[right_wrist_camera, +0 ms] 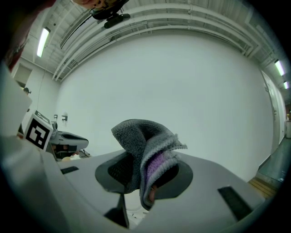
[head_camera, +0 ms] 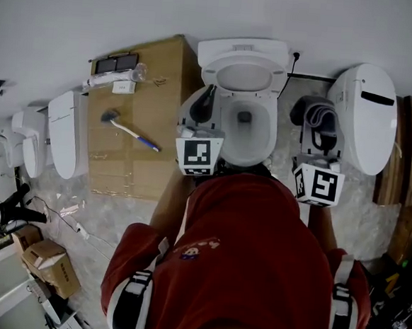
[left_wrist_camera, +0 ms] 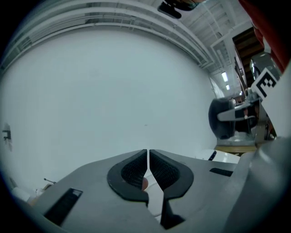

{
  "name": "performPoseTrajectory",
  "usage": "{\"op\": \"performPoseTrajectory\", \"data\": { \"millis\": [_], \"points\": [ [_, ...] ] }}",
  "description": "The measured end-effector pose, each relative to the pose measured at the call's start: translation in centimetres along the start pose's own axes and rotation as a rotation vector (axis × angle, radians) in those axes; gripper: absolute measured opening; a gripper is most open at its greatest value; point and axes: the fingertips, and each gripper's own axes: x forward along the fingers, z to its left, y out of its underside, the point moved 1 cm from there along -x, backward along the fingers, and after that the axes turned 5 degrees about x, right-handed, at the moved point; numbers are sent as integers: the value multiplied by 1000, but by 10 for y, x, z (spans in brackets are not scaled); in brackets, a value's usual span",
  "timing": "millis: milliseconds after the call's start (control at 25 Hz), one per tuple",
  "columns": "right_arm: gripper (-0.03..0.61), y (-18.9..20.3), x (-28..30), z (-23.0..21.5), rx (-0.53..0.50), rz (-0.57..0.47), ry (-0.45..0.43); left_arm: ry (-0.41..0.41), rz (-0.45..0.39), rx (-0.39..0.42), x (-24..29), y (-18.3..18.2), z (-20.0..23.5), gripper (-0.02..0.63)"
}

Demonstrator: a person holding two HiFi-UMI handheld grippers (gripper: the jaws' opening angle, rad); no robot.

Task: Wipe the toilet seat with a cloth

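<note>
A white toilet stands straight ahead with its seat and lid raised against the tank. My left gripper hovers over the bowl's left rim, shut with nothing between its fingers; in the left gripper view its pads meet against the bare wall. To the right of the bowl, my right gripper is shut on a folded grey cloth with a purple inner face, and the cloth bulges out past the jaws. Both grippers point level at the white wall.
A cardboard box left of the toilet carries a brush-like tool and small items. Another white toilet part stands to the right, in front of wooden boards. More white fixtures and small boxes lie at left.
</note>
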Motion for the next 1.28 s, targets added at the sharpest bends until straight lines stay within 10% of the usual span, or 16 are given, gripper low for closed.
{"op": "performPoseTrajectory", "data": {
  "millis": [640, 1280],
  "points": [
    [101, 24, -24, -49, 12, 64, 144, 257, 298, 396, 138, 92, -48, 115],
    [101, 44, -68, -87, 34, 132, 307, 304, 512, 830, 220, 165, -52, 135]
  ]
}}
